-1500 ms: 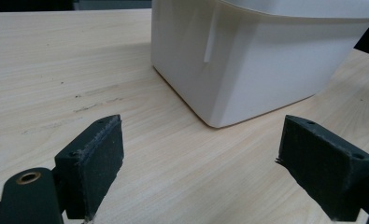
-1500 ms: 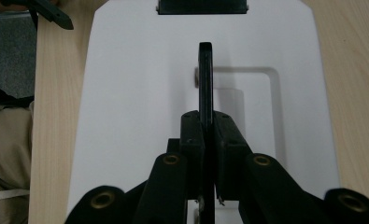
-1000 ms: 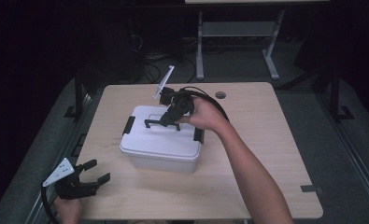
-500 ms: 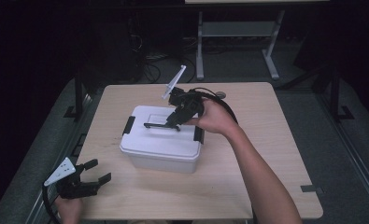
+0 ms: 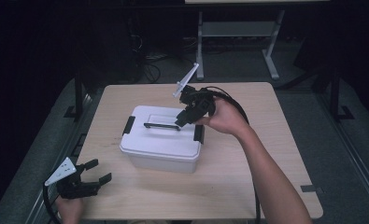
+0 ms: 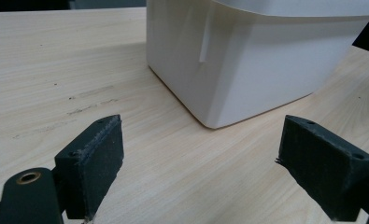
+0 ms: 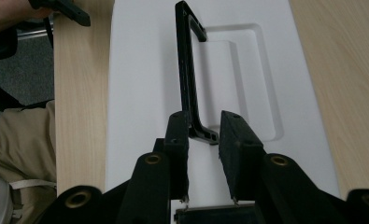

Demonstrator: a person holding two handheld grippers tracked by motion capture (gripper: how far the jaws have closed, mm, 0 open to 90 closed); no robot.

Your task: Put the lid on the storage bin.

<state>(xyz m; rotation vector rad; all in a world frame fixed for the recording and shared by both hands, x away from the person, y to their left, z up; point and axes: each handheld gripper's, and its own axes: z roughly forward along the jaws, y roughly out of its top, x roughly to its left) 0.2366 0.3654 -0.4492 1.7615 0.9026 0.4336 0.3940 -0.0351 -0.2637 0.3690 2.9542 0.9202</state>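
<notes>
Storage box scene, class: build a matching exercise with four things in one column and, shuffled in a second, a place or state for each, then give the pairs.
1. left gripper
2. right gripper
3. black handle
4. side latch

A. on the box's left end
B. jaws wide apart, at the table's near left corner
C. raised above the white lid
D. jaws astride the handle's end

Pairs: 1-B, 2-D, 3-C, 4-A

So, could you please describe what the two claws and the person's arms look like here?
Both are black two-jaw tools. The left claw has blocky, rough-faced jaws with brass-coloured eyelets, a pale three-cornered plate on top and a black cable trailing off. The right claw has the same plate and a thick black cable looping behind it. The right forearm is bare, no sleeve.
</notes>
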